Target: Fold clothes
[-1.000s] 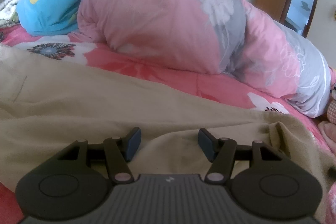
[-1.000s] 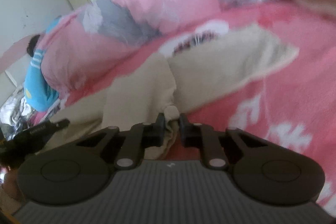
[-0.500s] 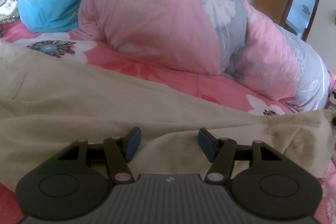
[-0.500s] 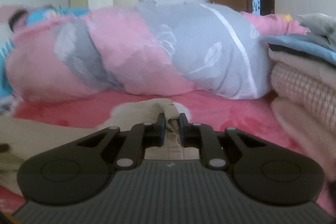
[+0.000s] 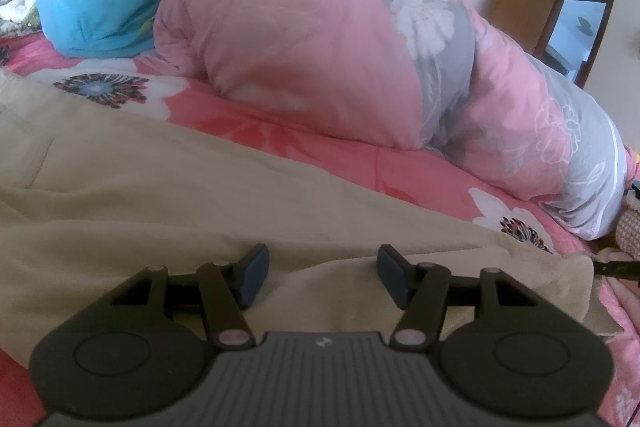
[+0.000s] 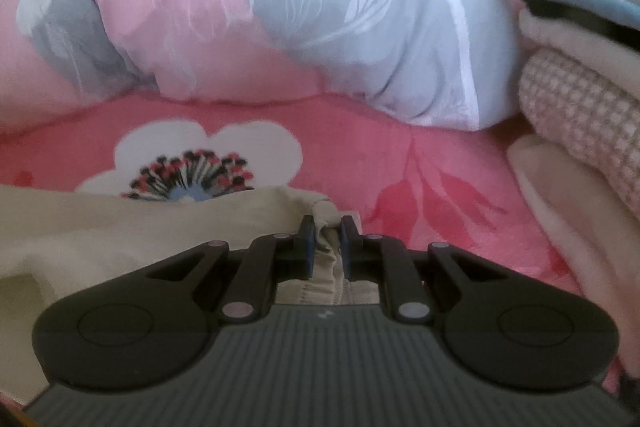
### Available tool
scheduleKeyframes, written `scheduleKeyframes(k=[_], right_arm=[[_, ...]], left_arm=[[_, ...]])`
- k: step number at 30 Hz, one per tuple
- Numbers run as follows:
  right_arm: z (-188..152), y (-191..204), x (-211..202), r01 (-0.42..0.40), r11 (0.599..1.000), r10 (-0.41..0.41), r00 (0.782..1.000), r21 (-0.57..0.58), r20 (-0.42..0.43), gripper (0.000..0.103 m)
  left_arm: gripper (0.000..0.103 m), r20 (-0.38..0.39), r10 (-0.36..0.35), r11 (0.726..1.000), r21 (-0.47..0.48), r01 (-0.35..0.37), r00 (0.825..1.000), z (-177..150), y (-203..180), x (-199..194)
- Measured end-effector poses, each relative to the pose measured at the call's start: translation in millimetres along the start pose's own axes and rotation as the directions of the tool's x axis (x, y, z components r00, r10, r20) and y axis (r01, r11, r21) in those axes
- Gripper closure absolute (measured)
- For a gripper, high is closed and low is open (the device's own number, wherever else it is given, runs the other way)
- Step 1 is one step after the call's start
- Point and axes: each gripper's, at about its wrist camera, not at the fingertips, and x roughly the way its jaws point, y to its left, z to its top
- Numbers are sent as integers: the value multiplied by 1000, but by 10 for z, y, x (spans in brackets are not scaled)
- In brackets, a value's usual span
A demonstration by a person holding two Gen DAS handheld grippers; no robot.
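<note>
You had the beige garment (image 5: 168,187) spread lengthwise across the pink floral bedsheet (image 5: 304,143), in front of the rolled pink and grey quilt (image 5: 304,39). It lay in one loose layer with wrinkles across it; no fold was visible, so I judged the folding itself not begun and all of it left to do. A stack of folded clothes (image 6: 580,99) stood at the right edge of the bed (apparently finished items).

Your right gripper (image 6: 327,241) pointed forward and downward, low over the sheet, its fingers narrow and pinched on a bunched end of the garment, the gathered hem showing between the pads. Your left gripper (image 5: 322,273) was angled down over the middle of the cloth, fingers standing wide with fabric beneath them but nothing clamped. Whether its tips touched the cloth, I could not tell.
</note>
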Motion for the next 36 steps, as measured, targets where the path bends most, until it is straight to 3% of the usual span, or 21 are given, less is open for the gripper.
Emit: scheduleKeyframes(k=[9, 13, 20, 24, 26, 30, 33, 36], right_arm=[[-84, -11, 258, 39, 999, -39, 996, -4, -79, 88], [-72, -83, 219, 64, 997, -60, 996, 52, -71, 77], [-35, -275, 27, 69, 983, -64, 997, 168, -34, 49], [-18, -406, -50, 64, 967, -59, 998, 248, -30, 43], [-13, -507, -57, 51, 945, -40, 998, 325, -39, 39], [-56, -709, -120, 0, 858, 22, 999, 513, -36, 39], [-81, -640, -279, -30, 854, 35, 999, 519, 1, 39], [-88, -437, -491, -99, 877, 88, 995, 471, 45, 39]], left_arm=[[41, -8, 0, 1000, 1, 0, 1000, 6, -5, 7], [41, -10, -5, 1000, -5, 5, 1000, 6, 2, 7], [41, -13, -9, 1000, -10, 8, 1000, 6, 6, 8], [41, -17, -17, 1000, -21, 17, 1000, 28, 23, -2], [41, -17, -23, 999, -29, 22, 1000, 47, 36, -9], [41, -17, -25, 999, -38, 24, 1000, 70, 50, -36], [41, -12, -30, 999, -40, 30, 999, 89, 50, -77], [41, 1, -37, 999, -37, 37, 999, 126, 59, -156]])
